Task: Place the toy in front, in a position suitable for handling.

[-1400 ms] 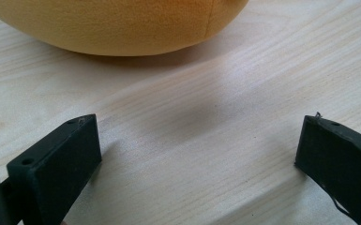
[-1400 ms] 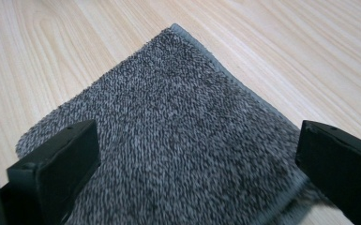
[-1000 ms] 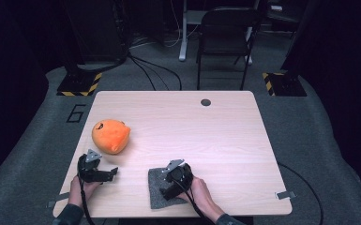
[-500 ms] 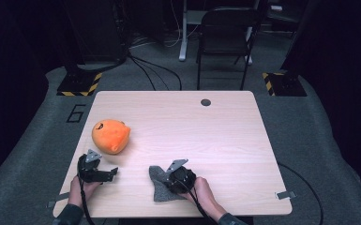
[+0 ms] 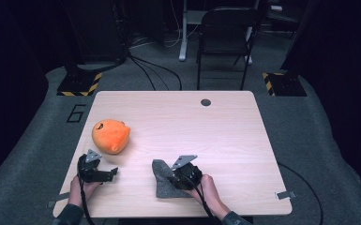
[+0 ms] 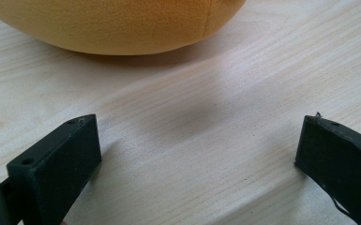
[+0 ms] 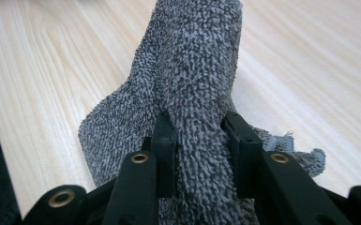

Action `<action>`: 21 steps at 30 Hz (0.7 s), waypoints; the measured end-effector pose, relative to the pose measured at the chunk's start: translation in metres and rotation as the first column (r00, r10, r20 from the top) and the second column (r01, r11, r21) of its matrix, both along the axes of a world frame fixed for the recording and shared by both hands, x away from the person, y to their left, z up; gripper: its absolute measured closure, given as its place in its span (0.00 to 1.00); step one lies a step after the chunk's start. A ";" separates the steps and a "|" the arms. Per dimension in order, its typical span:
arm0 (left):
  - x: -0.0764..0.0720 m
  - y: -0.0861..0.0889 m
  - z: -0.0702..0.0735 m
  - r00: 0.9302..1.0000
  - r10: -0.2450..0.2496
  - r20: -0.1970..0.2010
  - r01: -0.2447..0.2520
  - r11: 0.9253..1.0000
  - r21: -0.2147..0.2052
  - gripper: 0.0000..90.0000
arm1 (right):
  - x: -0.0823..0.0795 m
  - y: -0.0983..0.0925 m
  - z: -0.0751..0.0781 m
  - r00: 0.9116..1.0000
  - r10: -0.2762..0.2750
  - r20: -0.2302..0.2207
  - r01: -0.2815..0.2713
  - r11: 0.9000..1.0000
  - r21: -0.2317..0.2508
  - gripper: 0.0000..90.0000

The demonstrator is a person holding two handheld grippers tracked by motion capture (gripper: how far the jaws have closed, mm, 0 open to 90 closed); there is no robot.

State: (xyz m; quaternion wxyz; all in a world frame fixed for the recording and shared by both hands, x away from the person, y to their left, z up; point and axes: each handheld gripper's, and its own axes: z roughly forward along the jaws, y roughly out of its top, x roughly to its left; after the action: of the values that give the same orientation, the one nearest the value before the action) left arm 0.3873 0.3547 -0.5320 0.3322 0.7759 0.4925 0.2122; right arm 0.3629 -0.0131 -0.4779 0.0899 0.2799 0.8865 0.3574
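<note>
One cloth (image 7: 192,93) is being pinched by the right gripper (image 7: 199,136) | jaws just closing | left gripper (image 6: 197,154) spread beside the plush toy (image 6: 112,23) | next: lifting clear.

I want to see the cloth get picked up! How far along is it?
Done: the right claw has just been closing and now pinches a fold of the grey cloth, bunching it up. In hand: only that fold is raised; the cloth's other parts lie on the table. Left: lifting it clear, I'd guess. The left claw sits open near the orange plush toy, holding nothing.
</note>
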 end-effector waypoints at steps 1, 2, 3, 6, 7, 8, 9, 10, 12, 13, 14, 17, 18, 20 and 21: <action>0.000 0.000 0.000 1.000 0.000 -0.001 0.000 1.000 0.000 0.00 | 0.000 -0.002 0.003 1.000 -0.003 0.003 0.003 1.000 0.003 0.76; 0.000 0.000 0.000 1.000 0.000 0.000 0.000 1.000 0.000 0.00 | 0.000 -0.005 0.006 1.000 -0.002 0.014 0.002 1.000 0.008 0.76; 0.000 0.000 0.000 1.000 -0.001 -0.001 0.001 1.000 -0.002 0.00 | 0.000 -0.008 0.009 1.000 -0.007 0.011 0.007 1.000 0.012 0.76; 0.000 0.000 0.000 1.000 -0.001 -0.001 0.001 1.000 -0.001 0.00 | 0.000 -0.015 0.017 0.999 -0.029 0.026 0.028 0.999 0.031 0.76; 0.000 0.000 0.000 1.000 -0.002 -0.003 0.002 1.000 0.000 0.00 | 0.001 -0.018 0.020 0.999 -0.031 0.026 0.030 0.999 0.038 0.76; 0.000 0.000 0.000 1.000 -0.002 -0.003 0.002 1.000 0.000 0.00 | 0.001 -0.021 0.022 0.999 -0.041 0.032 0.040 0.998 0.045 0.76; 0.000 0.000 0.000 1.000 0.000 0.000 0.000 1.000 0.000 0.00 | 0.002 -0.024 0.024 0.998 -0.050 0.036 0.049 0.998 0.046 0.76; 0.000 0.000 0.000 1.000 0.000 0.000 0.000 1.000 0.000 0.00 | 0.003 -0.028 0.026 0.997 -0.061 0.036 0.059 0.997 0.050 0.76; 0.000 0.000 0.000 1.000 -0.001 -0.003 0.001 1.000 0.001 0.00 | 0.006 -0.035 0.029 0.996 -0.085 0.035 0.084 0.995 0.053 0.76; 0.000 0.000 0.000 1.000 0.000 0.000 0.000 1.000 0.000 0.00 | 0.008 -0.038 0.030 0.995 -0.095 0.039 0.092 0.994 0.059 0.76; 0.000 0.000 0.000 1.000 -0.001 -0.003 0.001 1.000 0.001 0.00 | 0.009 -0.042 0.031 0.993 -0.110 0.036 0.107 0.993 0.058 0.76; 0.000 0.000 0.000 1.000 0.000 0.000 0.000 1.000 -0.001 0.00 | 0.015 -0.050 0.031 0.989 -0.138 0.048 0.135 0.990 0.049 0.76; 0.000 0.000 0.000 1.000 -0.004 -0.006 0.004 1.000 0.001 0.00 | 0.021 -0.061 0.030 0.984 -0.172 0.039 0.170 0.984 0.056 0.76; 0.000 0.000 0.000 1.000 -0.001 -0.003 0.001 1.000 0.001 0.00 | 0.025 -0.068 0.030 0.979 -0.200 0.039 0.198 0.979 0.053 0.76; 0.000 0.000 0.000 1.000 -0.001 0.000 0.001 1.000 0.000 0.00 | 0.026 -0.072 0.030 0.977 -0.212 0.038 0.210 0.976 0.052 0.76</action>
State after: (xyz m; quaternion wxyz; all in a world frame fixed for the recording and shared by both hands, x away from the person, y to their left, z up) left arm 0.3873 0.3547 -0.5319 0.3320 0.7762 0.4923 0.2121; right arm 0.3893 -0.0849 -0.4476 0.1400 0.3665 0.8409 0.3727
